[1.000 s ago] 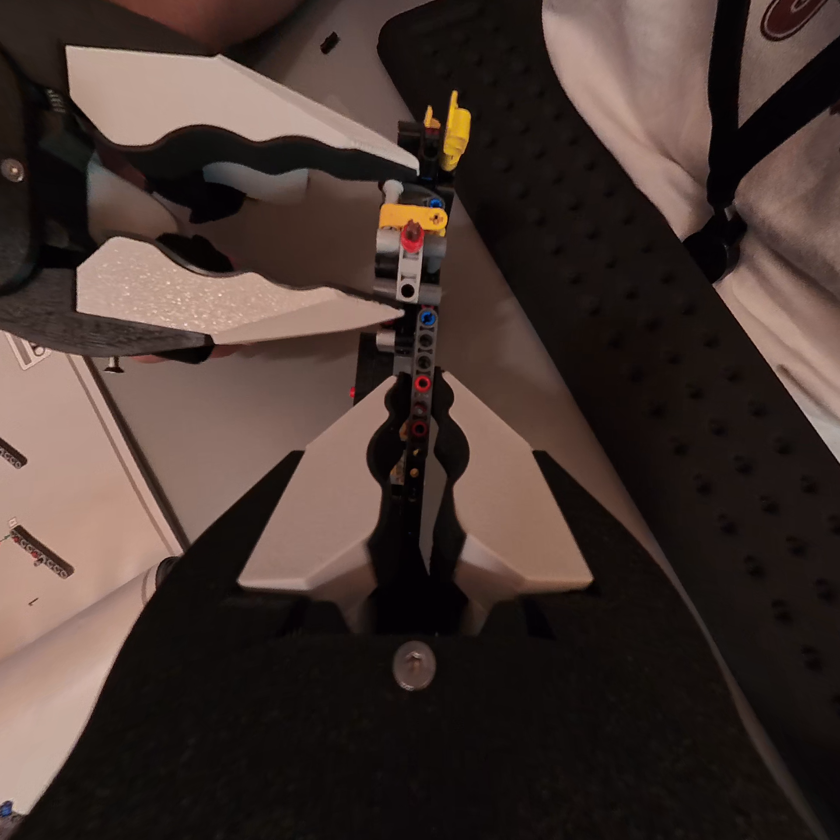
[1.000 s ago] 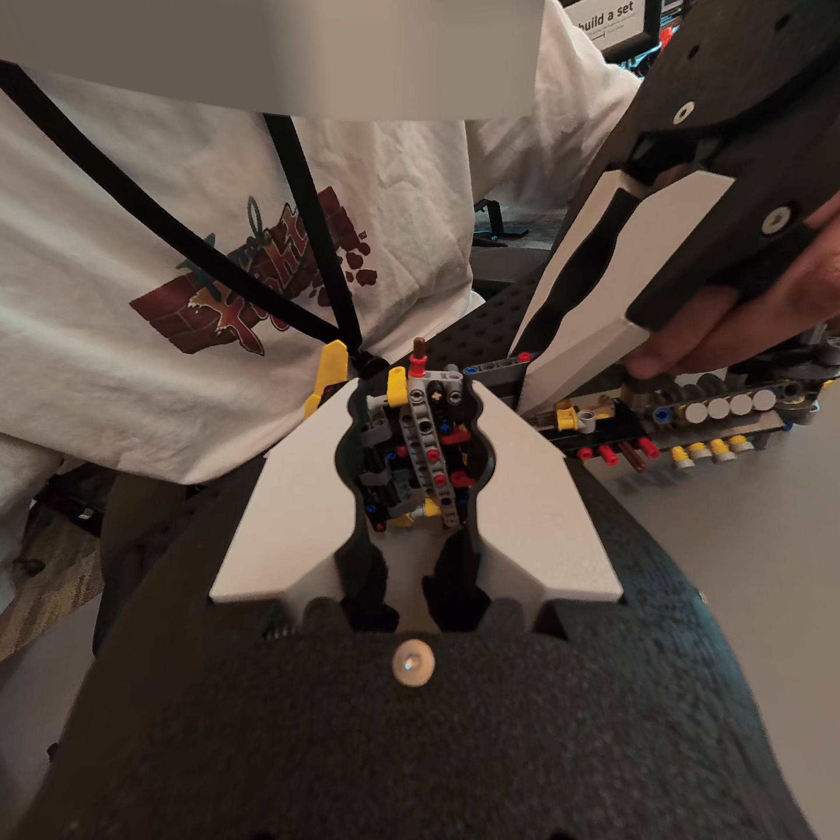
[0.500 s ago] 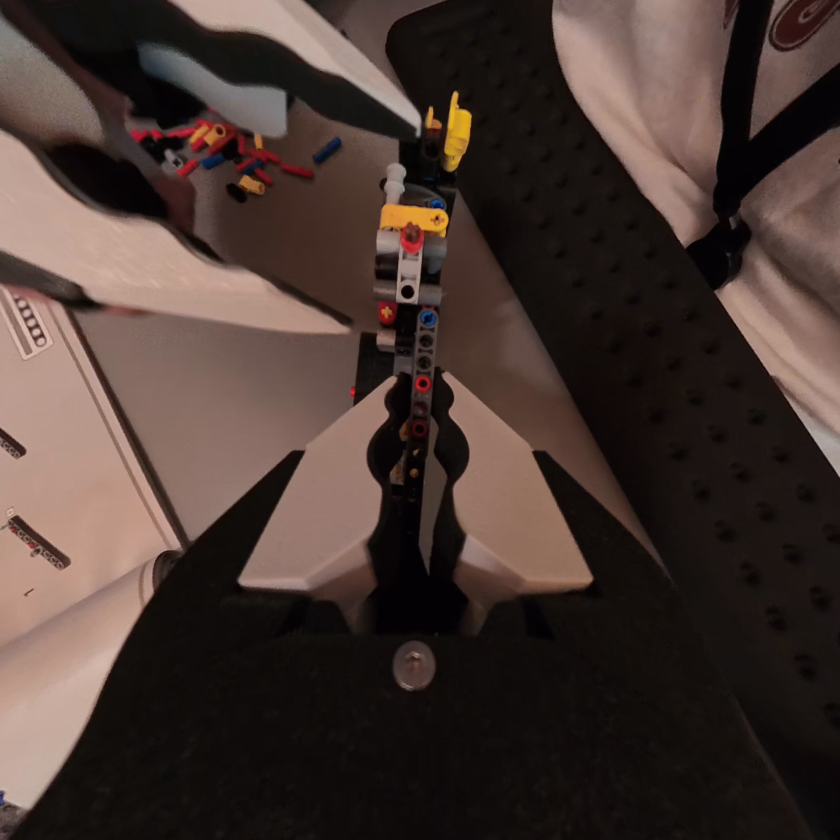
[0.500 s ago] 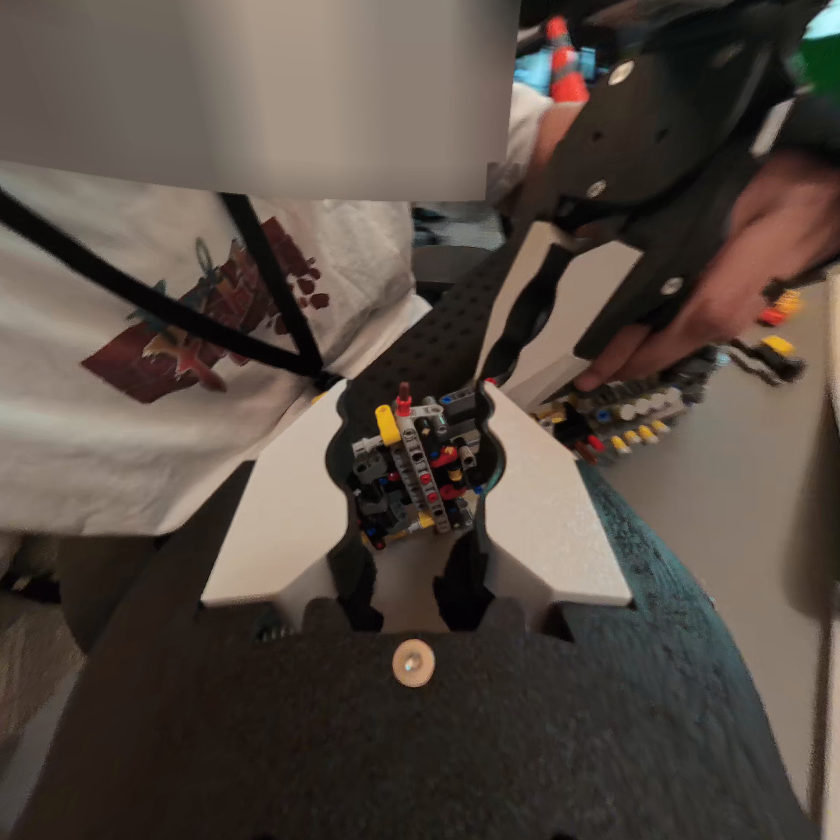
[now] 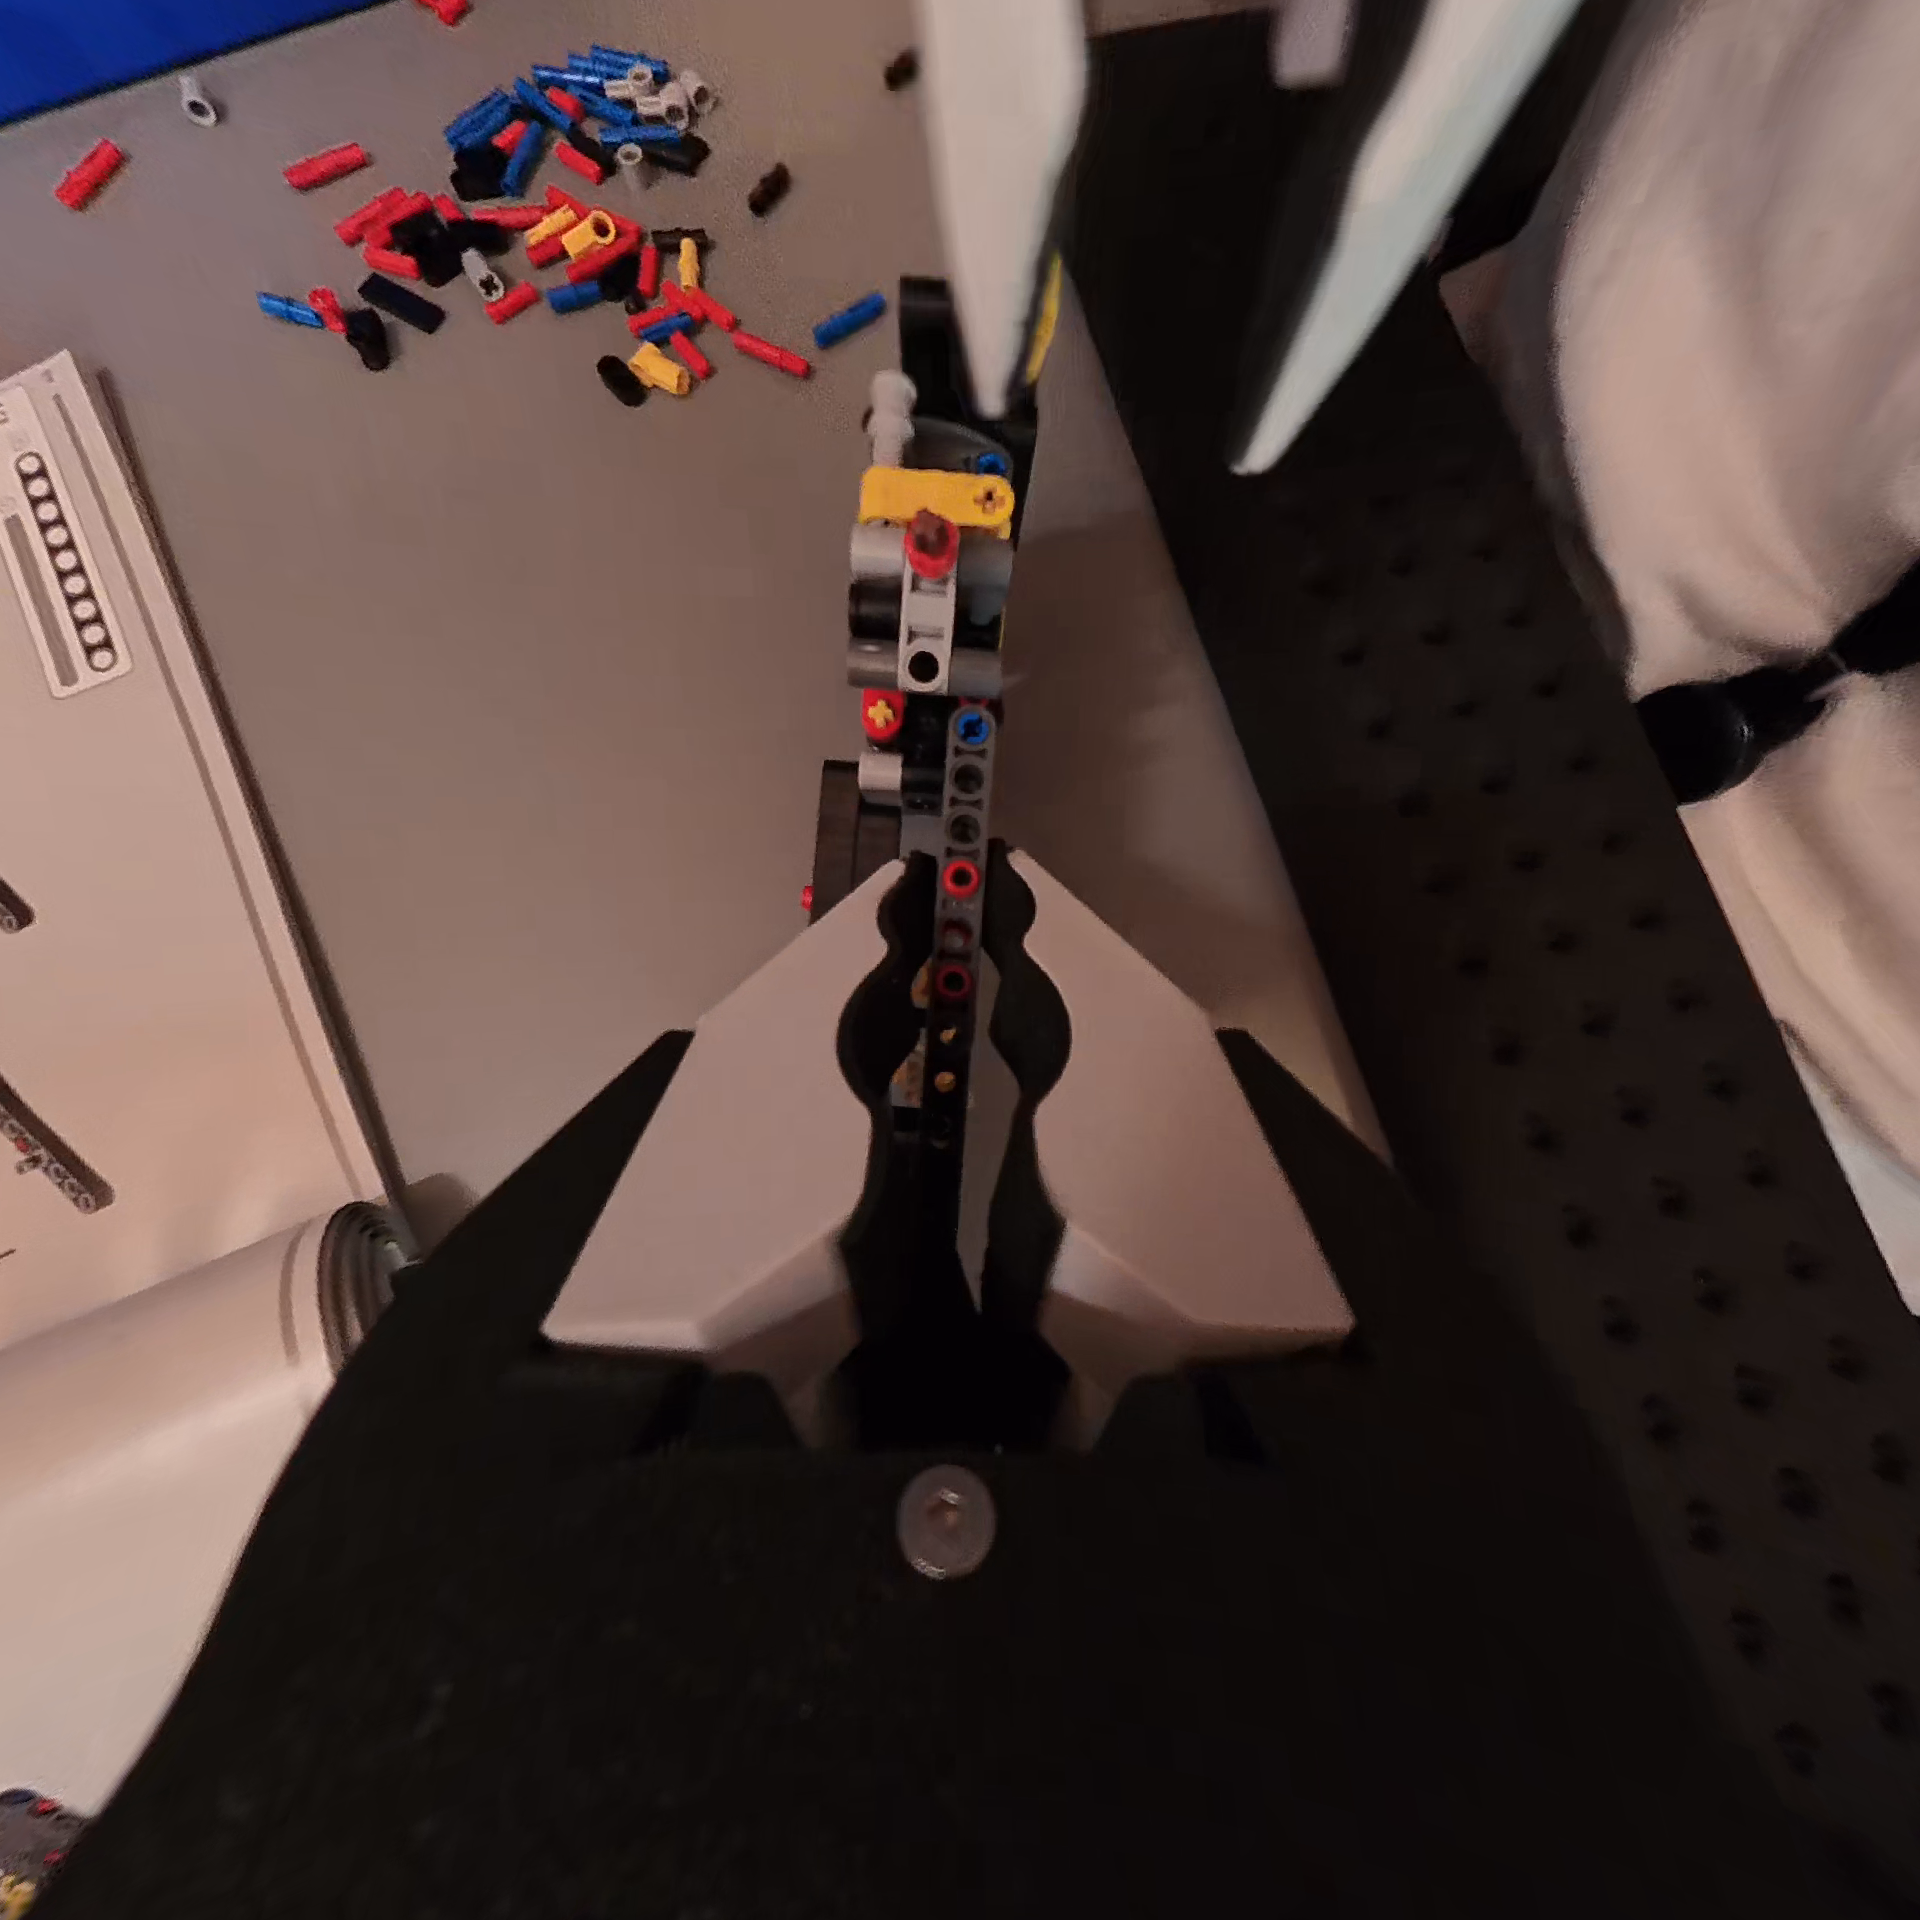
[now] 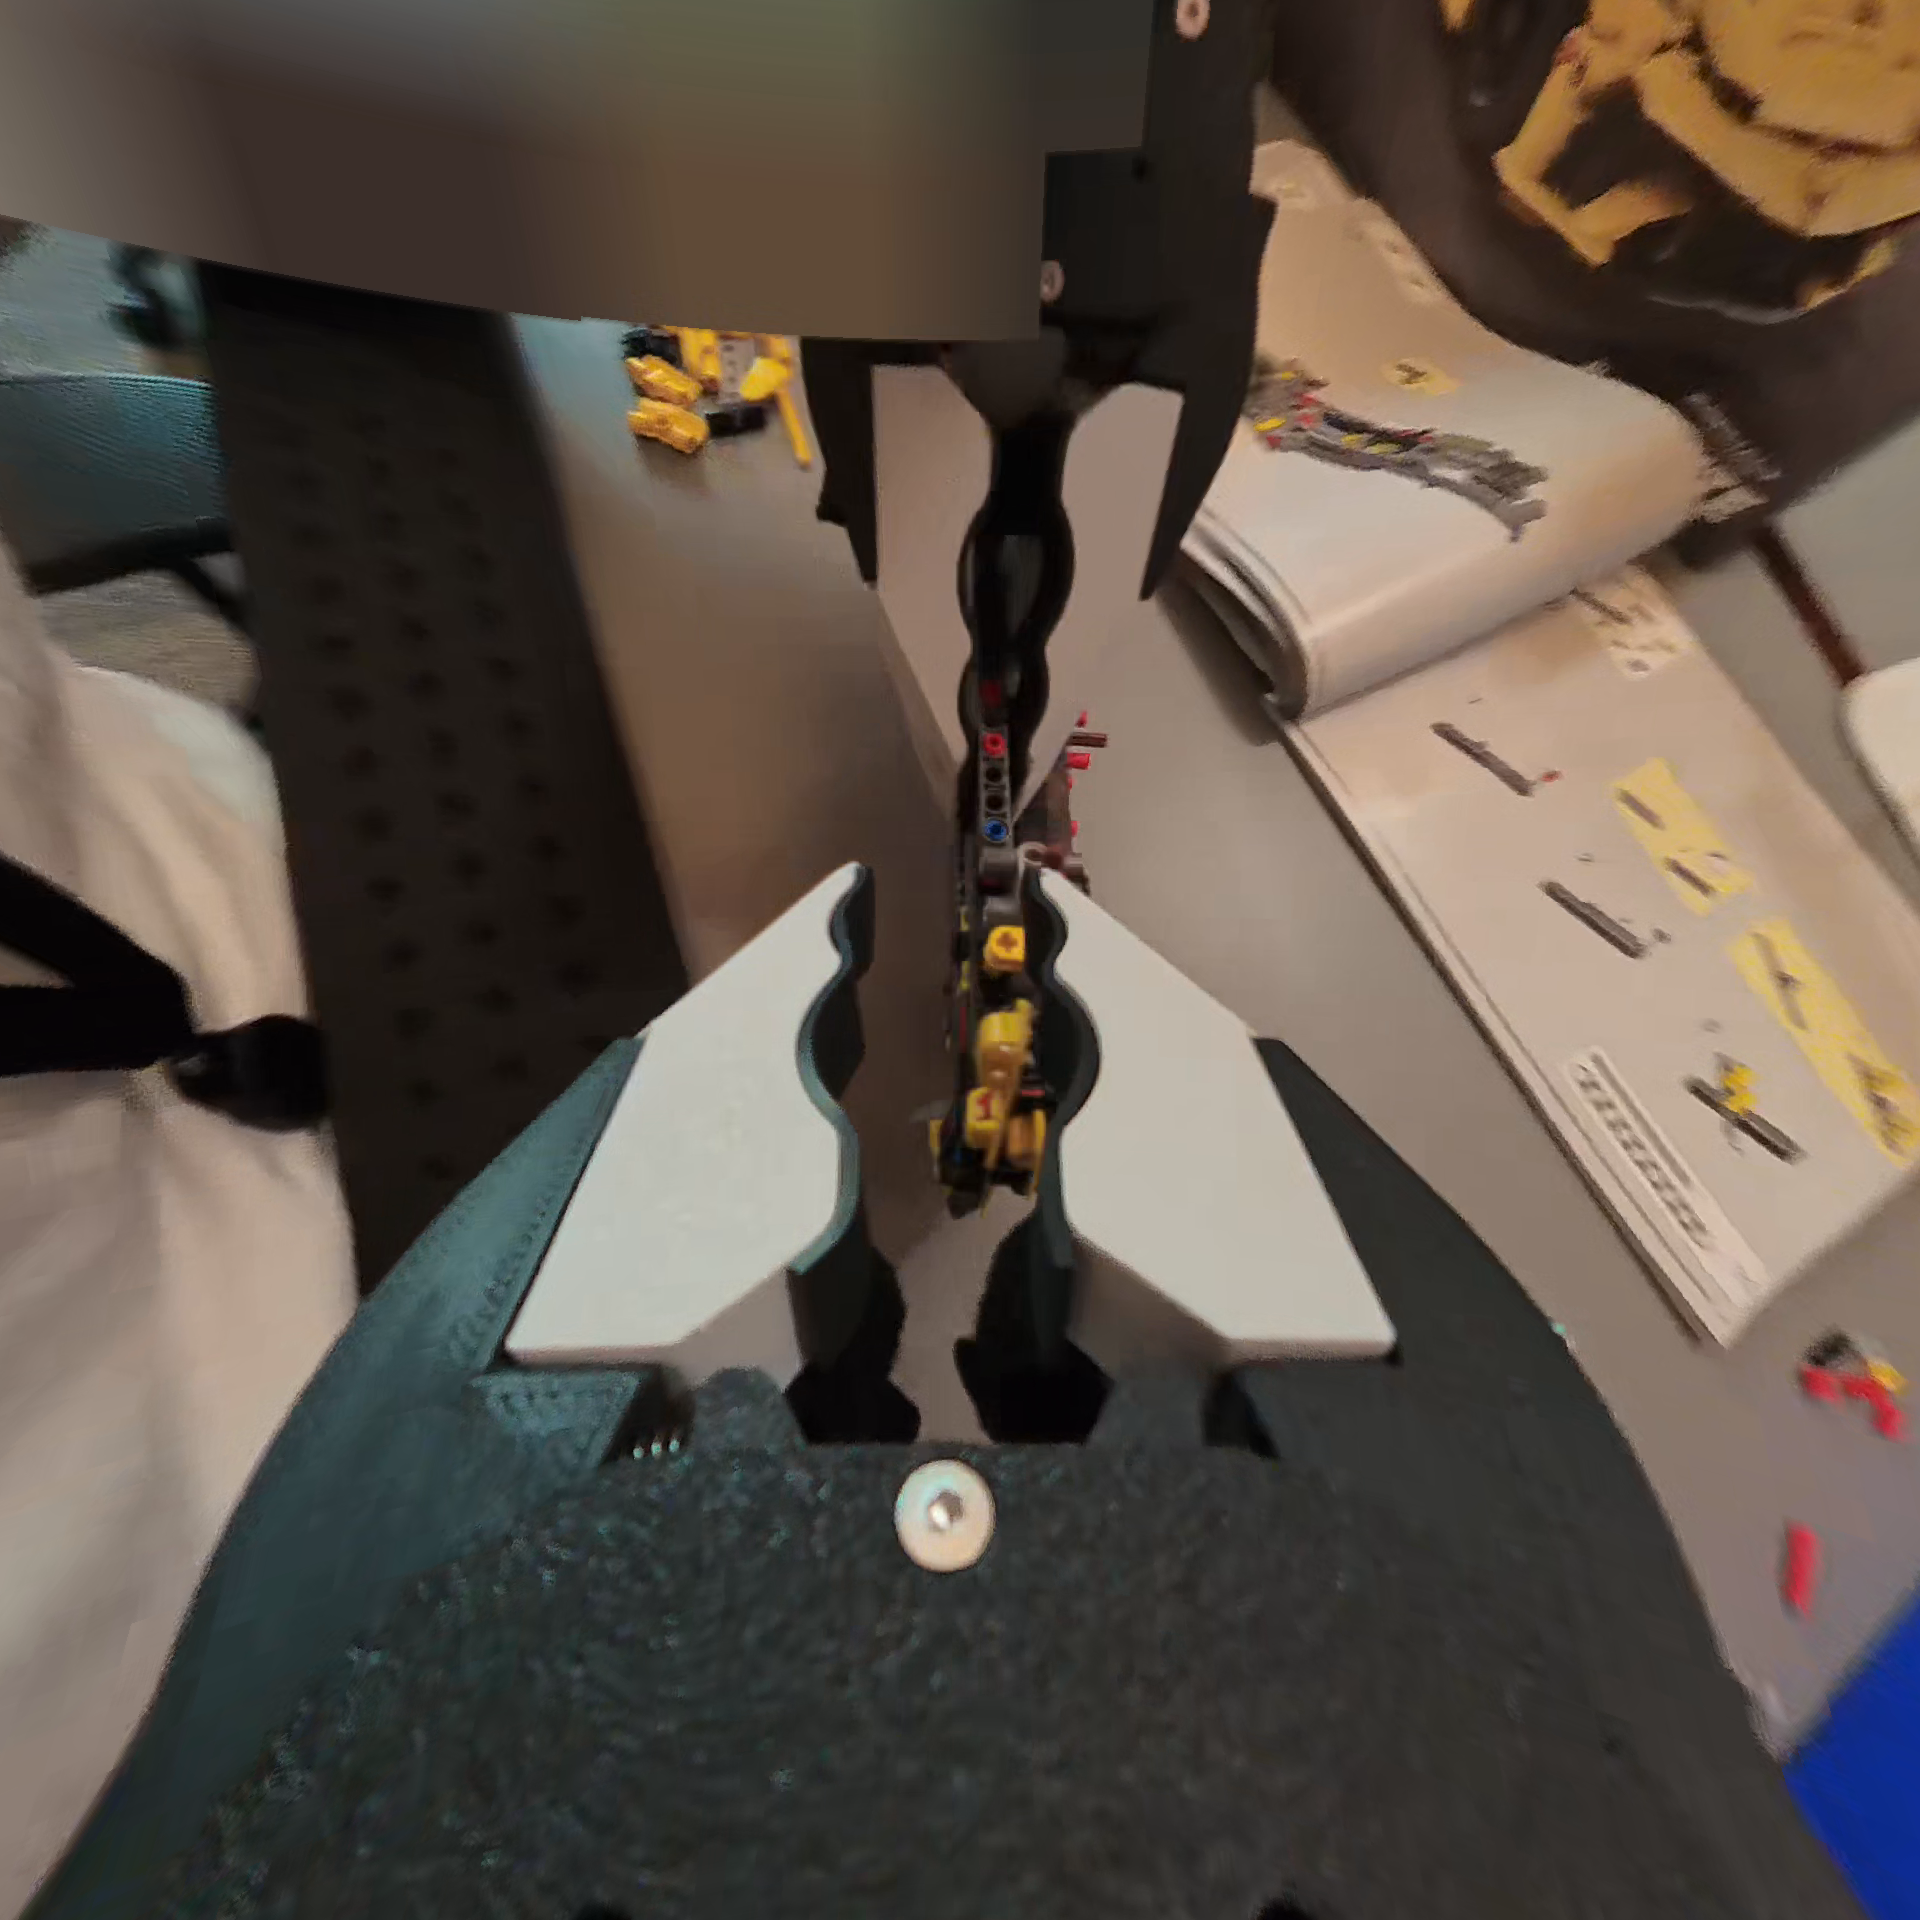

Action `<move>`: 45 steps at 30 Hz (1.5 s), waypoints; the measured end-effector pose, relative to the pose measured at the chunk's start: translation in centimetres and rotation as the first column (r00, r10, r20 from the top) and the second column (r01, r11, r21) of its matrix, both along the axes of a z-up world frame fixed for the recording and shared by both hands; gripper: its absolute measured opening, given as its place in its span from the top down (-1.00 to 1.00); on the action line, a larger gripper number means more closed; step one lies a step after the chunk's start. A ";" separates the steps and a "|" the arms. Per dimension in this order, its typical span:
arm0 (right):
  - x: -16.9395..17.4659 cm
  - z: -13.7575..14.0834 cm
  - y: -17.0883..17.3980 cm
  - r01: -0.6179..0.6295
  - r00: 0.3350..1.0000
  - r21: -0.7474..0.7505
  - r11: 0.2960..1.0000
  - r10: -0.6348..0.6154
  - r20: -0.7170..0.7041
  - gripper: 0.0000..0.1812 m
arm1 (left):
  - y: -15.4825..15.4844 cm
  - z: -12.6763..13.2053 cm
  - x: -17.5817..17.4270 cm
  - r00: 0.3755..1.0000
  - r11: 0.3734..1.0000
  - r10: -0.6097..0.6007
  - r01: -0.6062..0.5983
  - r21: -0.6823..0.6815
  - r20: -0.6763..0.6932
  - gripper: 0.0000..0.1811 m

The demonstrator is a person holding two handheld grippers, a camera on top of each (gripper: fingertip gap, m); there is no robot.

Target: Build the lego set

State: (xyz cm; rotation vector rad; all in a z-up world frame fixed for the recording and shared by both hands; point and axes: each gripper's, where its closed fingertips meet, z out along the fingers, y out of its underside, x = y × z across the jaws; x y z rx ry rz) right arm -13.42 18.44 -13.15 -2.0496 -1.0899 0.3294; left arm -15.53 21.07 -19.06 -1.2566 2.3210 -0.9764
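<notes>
Grey beam of the lego assembly (image 5: 961, 831) is sitting clenched in the left gripper (image 5: 954, 862); the right gripper (image 6: 951, 883), released, is straddling its far end, probably needing to close there next.

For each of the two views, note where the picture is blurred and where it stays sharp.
Left wrist view: the long grey-and-yellow lego assembly is sharp, while the white-fingered right gripper above it smears. Right wrist view: the open instruction booklet is blurred throughout.
</notes>
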 end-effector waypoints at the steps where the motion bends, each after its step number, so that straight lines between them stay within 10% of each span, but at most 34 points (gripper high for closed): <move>1: -0.2 -0.1 -0.3 0.038 0.998 0.044 0.998 -0.040 0.045 0.71 | 0.0 0.0 0.1 1.000 1.000 0.005 -0.005 -0.009 -0.009 0.93; 8: 2.3 -3.1 0.6 0.023 0.759 0.446 0.895 -0.306 0.575 0.61 | 0.0 0.0 0.8 0.997 0.996 0.031 -0.037 -0.085 -0.066 0.93; 17: 3.1 -3.5 1.7 -0.093 0.561 0.497 0.863 -0.367 0.742 0.62 | 0.3 -0.1 1.2 0.998 0.994 0.039 -0.045 -0.096 -0.057 0.92; 45: 3.6 -3.4 1.7 -0.046 0.595 0.588 0.808 -0.450 0.666 0.68 | 0.4 -0.3 1.8 0.997 0.995 0.067 -0.069 -0.071 -0.037 0.92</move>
